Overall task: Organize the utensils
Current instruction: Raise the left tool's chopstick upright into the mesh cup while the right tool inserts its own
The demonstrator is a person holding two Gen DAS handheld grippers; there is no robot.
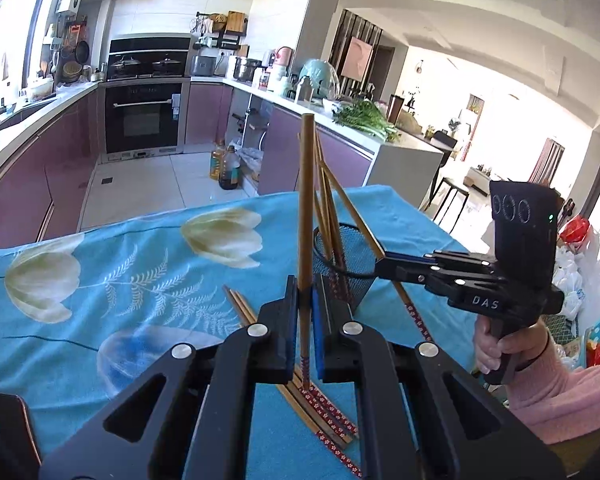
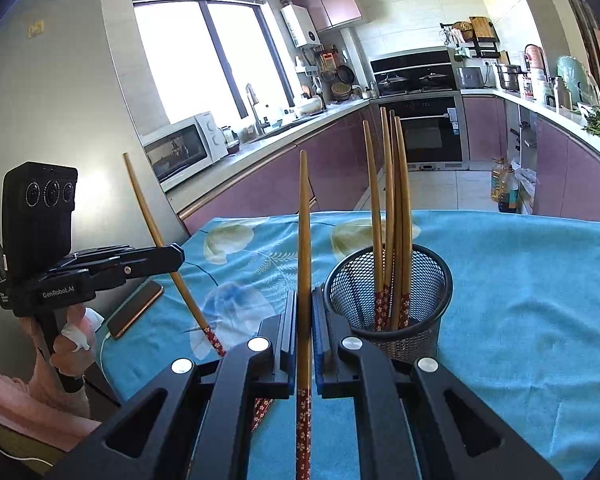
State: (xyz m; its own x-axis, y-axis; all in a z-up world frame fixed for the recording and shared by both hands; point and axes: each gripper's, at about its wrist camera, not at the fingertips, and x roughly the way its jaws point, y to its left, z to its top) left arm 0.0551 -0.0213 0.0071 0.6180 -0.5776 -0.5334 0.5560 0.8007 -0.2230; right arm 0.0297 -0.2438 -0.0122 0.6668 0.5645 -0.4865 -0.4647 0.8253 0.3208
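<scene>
On the blue flowered cloth covering the surface (image 1: 140, 264), a black mesh cup (image 2: 388, 312) stands with several chopsticks (image 2: 392, 216) upright inside it, and a few more loose chopsticks (image 1: 320, 412) lie flat on the near side. The left gripper (image 1: 306, 316) is clamped on one chopstick (image 1: 305, 216), held near its patterned end and pointing up; the right gripper (image 2: 304, 320) is likewise clamped on its own chopstick (image 2: 304, 240), just left of the cup. The step in hand looks like dropping both into the cup. To do it well, carry each stick over the rim one at a time — patterned end down, as the ones inside sit — and lower it before releasing, so it slides in rather than bouncing. The light cup may tip if a stick knocks its wall.
</scene>
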